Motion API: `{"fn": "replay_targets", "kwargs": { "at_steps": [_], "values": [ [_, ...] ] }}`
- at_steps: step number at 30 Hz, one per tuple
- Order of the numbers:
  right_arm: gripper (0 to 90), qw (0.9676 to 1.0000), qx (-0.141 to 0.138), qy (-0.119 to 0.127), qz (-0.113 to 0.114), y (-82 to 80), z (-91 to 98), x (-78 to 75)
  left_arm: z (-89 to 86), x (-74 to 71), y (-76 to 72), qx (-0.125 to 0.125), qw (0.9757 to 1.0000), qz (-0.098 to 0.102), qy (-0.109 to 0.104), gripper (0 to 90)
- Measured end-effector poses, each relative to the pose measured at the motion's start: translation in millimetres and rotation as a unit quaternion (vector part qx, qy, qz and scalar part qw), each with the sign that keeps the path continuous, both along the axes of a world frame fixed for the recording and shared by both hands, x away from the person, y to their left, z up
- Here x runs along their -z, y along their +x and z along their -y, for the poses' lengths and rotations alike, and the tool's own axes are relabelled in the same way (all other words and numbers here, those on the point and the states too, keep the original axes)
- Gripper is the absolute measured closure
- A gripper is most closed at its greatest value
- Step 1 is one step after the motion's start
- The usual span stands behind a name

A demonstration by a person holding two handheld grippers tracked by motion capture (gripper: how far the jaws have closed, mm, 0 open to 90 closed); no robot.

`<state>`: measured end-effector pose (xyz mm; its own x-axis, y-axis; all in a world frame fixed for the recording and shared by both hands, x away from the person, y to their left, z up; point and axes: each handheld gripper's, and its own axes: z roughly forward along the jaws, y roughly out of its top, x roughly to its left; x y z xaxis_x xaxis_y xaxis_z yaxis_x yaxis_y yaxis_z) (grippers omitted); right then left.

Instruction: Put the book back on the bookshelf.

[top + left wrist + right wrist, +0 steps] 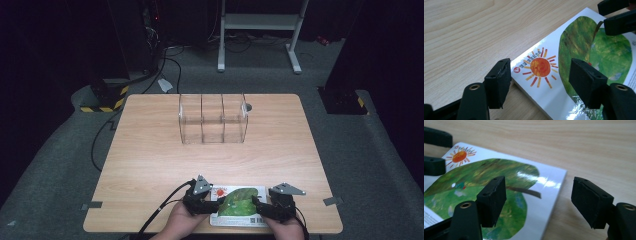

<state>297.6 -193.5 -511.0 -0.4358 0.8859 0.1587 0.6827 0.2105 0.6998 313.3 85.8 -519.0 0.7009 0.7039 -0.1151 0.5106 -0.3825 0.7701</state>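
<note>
A picture book (pixel 239 204) lies flat near the table's front edge, its white cover showing a green leaf and an orange sun. My left gripper (pixel 216 202) is at the book's left end. In the left gripper view its jaws (pixel 540 72) stand open, one over the bare wood beside the book's edge (pixel 534 82), the other over the leaf. My right gripper (pixel 256 204) is at the right end, also open (pixel 539 192). It has one jaw over the cover (pixel 486 177) and the other past the book's edge above the wood. Neither gripper's pads press on the book.
A clear plastic rack (pixel 213 120) with three compartments stands at the far middle of the wooden table (pixel 150 165). A small grey disc (pixel 248 106) lies just behind it. Black cables trail off the table's front left, and a metal stand (pixel 260 35) is on the floor beyond.
</note>
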Motion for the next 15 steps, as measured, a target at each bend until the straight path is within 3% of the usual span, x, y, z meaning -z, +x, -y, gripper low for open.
{"fn": "replay_targets", "kwargs": {
  "at_steps": [4,7,9,15],
  "values": [
    [34.8,1.0,-0.004,0.002,-0.009,-0.9,-0.3,2.2,-0.2,2.4,0.0,-0.008,0.9999,-0.009,-0.002,35.6],
    [35.0,0.9999,-0.003,0.006,-0.014,-0.4,-1.4,1.8,-0.5,2.1,-0.8,-0.009,0.9999,0.003,0.004,37.4],
    [35.9,0.9999,-0.001,0.006,-0.013,2.3,-2.7,2.3,-2.0,1.4,-0.9,-0.016,0.9997,0.015,0.01,45.9],
    [36.3,0.9999,0.0,0.004,-0.017,7.6,-5.7,1.4,-2.7,1.6,-0.9,-0.02,0.9993,0.028,0.017,46.1]
  ]
}}
